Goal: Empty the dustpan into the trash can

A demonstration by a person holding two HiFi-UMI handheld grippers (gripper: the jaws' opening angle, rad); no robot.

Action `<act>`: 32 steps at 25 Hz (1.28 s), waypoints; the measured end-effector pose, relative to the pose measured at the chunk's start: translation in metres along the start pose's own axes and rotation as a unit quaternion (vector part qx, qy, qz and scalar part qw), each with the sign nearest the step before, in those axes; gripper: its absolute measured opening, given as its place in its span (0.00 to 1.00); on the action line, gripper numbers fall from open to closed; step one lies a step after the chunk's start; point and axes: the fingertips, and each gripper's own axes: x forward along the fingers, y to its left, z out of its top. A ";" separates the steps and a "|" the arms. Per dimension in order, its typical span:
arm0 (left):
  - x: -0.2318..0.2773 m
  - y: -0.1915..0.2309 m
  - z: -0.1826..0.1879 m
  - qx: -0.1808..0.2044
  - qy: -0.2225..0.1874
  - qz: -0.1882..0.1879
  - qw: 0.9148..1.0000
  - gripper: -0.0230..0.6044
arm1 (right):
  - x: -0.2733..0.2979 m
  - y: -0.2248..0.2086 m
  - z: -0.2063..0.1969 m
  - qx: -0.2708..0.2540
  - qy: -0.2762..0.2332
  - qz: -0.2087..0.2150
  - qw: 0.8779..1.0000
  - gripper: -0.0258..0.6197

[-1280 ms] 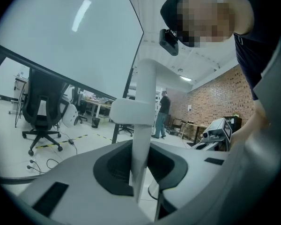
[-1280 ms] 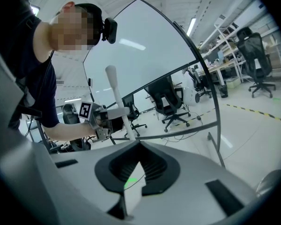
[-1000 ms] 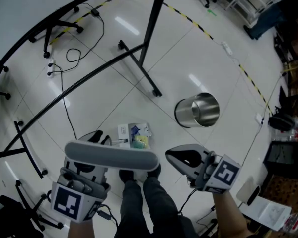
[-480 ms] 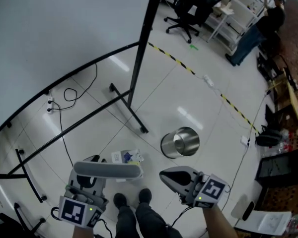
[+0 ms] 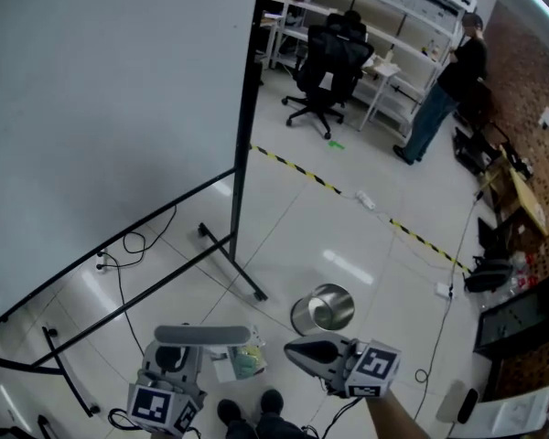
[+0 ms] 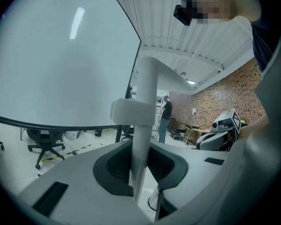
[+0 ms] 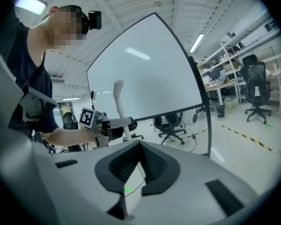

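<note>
Dustpan handle (image 6: 142, 125) clamped in left hand-held gripper (image 6: 139, 165); right hand-held gripper (image 7: 136, 175) clenched shut; steel trash can (image 5: 322, 309) upright nearby.

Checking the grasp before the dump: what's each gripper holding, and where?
Left gripper is clamped on the dustpan's upright white handle, just below its clip. Right gripper is shut with nothing held.
</note>
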 end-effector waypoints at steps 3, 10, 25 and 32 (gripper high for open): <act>-0.010 -0.007 0.008 0.000 0.021 0.003 1.000 0.14 | -0.010 0.013 0.004 -0.019 0.014 0.001 1.000 0.07; -0.017 -0.024 0.032 0.010 0.016 -0.001 1.000 0.14 | -0.030 0.029 0.018 -0.026 0.013 0.000 1.000 0.07; -0.026 -0.027 0.074 0.011 0.012 -0.001 1.000 0.14 | -0.025 0.044 0.045 -0.033 0.022 0.023 0.999 0.07; -0.024 -0.028 0.099 0.022 0.008 -0.011 1.000 0.14 | -0.019 0.048 0.063 -0.047 0.027 0.033 0.998 0.07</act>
